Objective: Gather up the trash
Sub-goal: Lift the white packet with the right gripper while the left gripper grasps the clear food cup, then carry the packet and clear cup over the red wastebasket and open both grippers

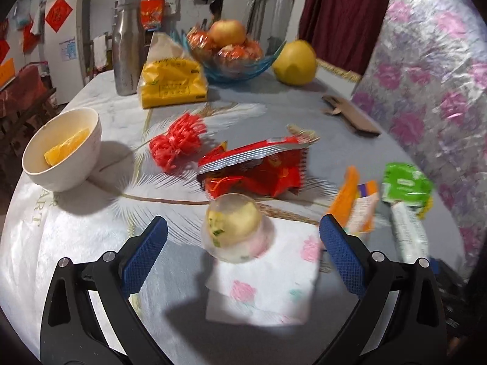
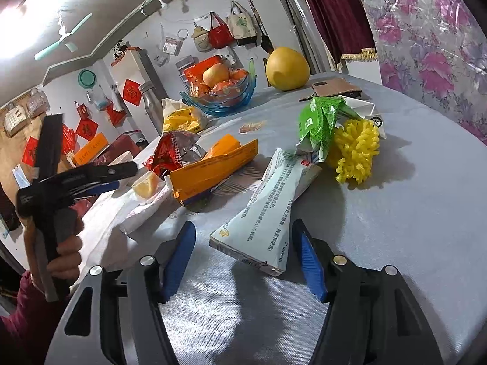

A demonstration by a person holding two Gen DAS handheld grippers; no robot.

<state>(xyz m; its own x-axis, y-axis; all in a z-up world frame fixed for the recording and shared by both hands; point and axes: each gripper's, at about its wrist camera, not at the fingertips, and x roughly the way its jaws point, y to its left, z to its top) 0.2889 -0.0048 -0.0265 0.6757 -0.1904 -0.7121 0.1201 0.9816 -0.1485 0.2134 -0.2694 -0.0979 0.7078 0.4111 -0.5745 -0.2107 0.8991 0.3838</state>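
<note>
Cluttered with wrappers, the desk [image 2: 395, 213] under its pale feathered cloth fills both views, a wall hung with bags and red paper squares behind it. From the left in the left wrist view: one white bowl [image 1: 65, 149] holding a yellow wedge, one red tassel [image 1: 176, 143], one torn red snack bag [image 1: 258, 167], one clear jelly cup [image 1: 234, 228] on a flowered napkin [image 1: 268, 286], one orange carton [image 1: 356, 203], one green packet [image 1: 404, 182]. The left claw [image 1: 243, 243] is wide open and empty, with the cup just ahead between its jaws. The right claw [image 2: 243, 258], also open and gripping nothing, brackets the near end of one flattened white tablet box [image 2: 268, 213], whose long axis runs away from it toward one yellow tassel [image 2: 356, 155]; the right is the nearer hand for that box.
</note>
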